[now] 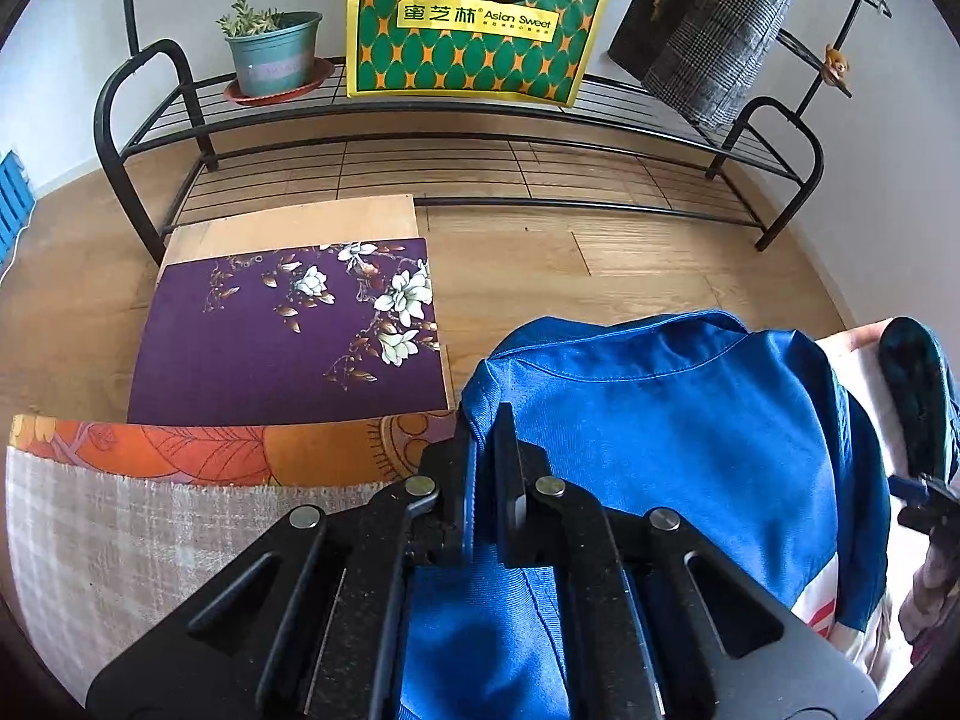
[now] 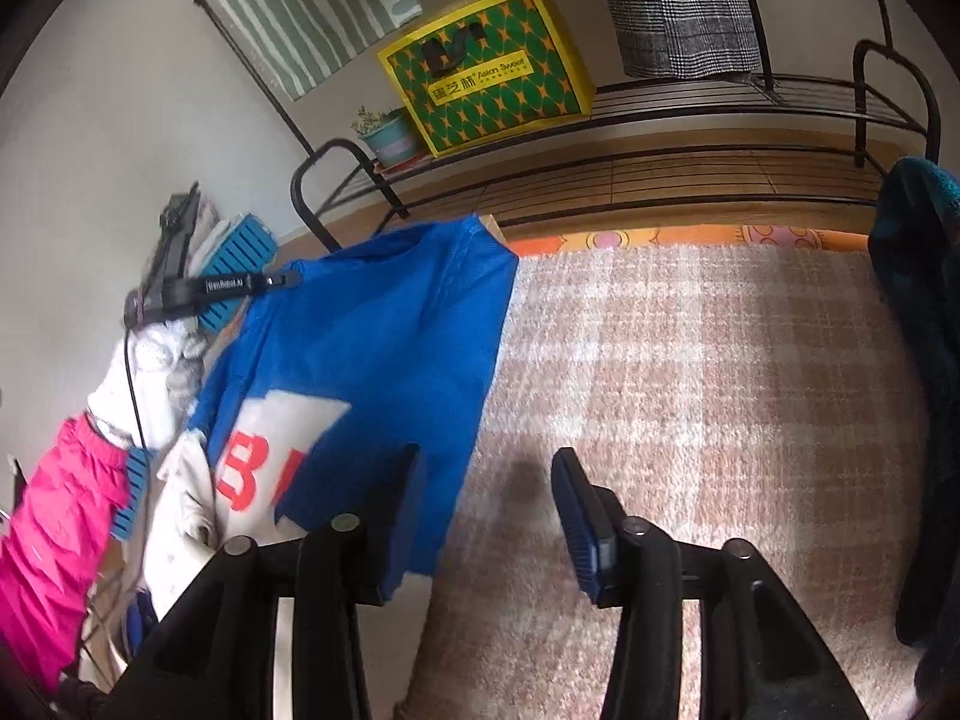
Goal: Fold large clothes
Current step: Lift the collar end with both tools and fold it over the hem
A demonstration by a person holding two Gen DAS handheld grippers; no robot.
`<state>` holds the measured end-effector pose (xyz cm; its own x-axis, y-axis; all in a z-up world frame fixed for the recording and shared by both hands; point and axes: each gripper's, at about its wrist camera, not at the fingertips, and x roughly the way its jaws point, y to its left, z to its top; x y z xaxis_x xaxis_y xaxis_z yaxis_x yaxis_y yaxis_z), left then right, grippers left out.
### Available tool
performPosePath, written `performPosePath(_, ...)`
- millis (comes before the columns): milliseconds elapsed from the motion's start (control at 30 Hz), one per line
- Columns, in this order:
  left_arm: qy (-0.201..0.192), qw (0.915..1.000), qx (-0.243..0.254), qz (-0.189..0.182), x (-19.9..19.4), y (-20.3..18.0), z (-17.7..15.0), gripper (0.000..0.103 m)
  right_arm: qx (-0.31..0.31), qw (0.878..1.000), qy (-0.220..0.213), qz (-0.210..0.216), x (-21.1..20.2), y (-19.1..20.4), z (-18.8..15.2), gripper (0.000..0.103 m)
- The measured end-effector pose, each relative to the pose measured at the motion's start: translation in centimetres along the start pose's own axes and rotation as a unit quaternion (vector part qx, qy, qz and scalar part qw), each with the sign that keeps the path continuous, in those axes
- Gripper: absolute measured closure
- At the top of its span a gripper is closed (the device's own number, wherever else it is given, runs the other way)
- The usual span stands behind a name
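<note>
A large blue garment (image 1: 660, 420) with a white panel and red letters (image 2: 240, 480) lies partly on the beige plaid rug (image 2: 690, 390). In the left wrist view my left gripper (image 1: 486, 420) has its fingers pressed together on the garment's left edge, and a strip of blue cloth shows between them. The right wrist view shows that same gripper (image 2: 291, 279) at the garment's far corner, held by a white-gloved hand (image 2: 156, 372) with a pink sleeve. My right gripper (image 2: 486, 480) stands open over the rug. Its left finger (image 2: 402, 498) overlaps the garment's near edge, and only rug is between the fingers.
A black metal rack (image 1: 456, 120) stands at the back with a green and yellow bag (image 1: 474, 18), a potted plant (image 1: 276, 54) and a hanging grey checked garment (image 1: 726, 42). A purple floral board (image 1: 288, 336) lies on the wood floor. Dark teal fabric (image 2: 918, 360) lies on the rug's right side.
</note>
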<state>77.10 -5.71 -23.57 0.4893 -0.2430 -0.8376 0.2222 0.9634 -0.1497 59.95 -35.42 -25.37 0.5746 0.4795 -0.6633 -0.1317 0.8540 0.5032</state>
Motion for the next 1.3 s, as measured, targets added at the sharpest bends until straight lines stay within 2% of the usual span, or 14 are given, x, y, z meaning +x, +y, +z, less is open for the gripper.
performPosePath(167, -0.008, 0.9999, -0.008, -0.010, -0.7, -0.2, 0.1, 0.101, 0.075, 0.996, -0.015, 0.051, 2.6, -2.1, 3.2, 0.049)
performPosePath(333, -0.017, 0.9998, -0.002, -0.014, -1.7, -0.7, -0.1, 0.102, 0.060, 0.997, 0.004, 0.049, 6.8, -0.6, 5.1, 0.054)
performPosePath(400, -0.021, 0.9997, -0.001, -0.015, -2.2, -0.9, -0.2, 0.102, 0.042, 0.999, 0.010, 0.029, 8.1, 0.5, 5.3, 0.070)
performPosePath(433, -0.024, 0.9995, 0.000, -0.018, -2.6, -1.1, -0.2, 0.102, 0.036, 0.999, 0.017, 0.020, 8.6, 1.0, 5.3, 0.088)
performPosePath(467, -0.028, 0.9994, 0.001, -0.021, -3.0, -1.2, -0.3, 0.102, 0.030, 0.999, 0.021, 0.011, 8.9, 1.6, 5.2, 0.096)
performPosePath(500, -0.031, 0.9993, 0.002, -0.024, -3.4, -1.3, -0.4, 0.102, 0.022, 1.000, 0.019, 0.003, 8.9, 2.1, 5.1, 0.097)
performPosePath(600, -0.041, 0.9987, 0.003, -0.031, -5.1, -1.5, -0.7, 0.102, 0.000, 1.000, 0.001, 0.001, 7.5, 3.3, 5.2, 0.101)
performPosePath(733, -0.056, 0.9974, 0.004, -0.045, -8.1, -2.0, -1.5, 0.102, 0.001, 0.999, -0.032, 0.005, 4.5, 4.8, 5.5, 0.102)
performPosePath(900, -0.072, 0.9959, 0.014, -0.052, -12.9, -2.9, -3.2, 0.102, -0.031, 0.998, -0.055, -0.003, 0.8, 8.5, 5.2, 0.102)
performPosePath(1067, -0.088, 0.9938, 0.020, -0.065, -18.3, -3.6, -5.6, 0.102, -0.055, 0.996, -0.071, -0.005, -3.3, 12.4, 3.9, 0.102)
performPosePath(1300, -0.115, 0.9896, 0.034, -0.080, -26.2, -5.0, -10.2, 0.102, -0.082, 0.992, -0.090, -0.010, -9.6, 16.7, 0.2, 0.103)
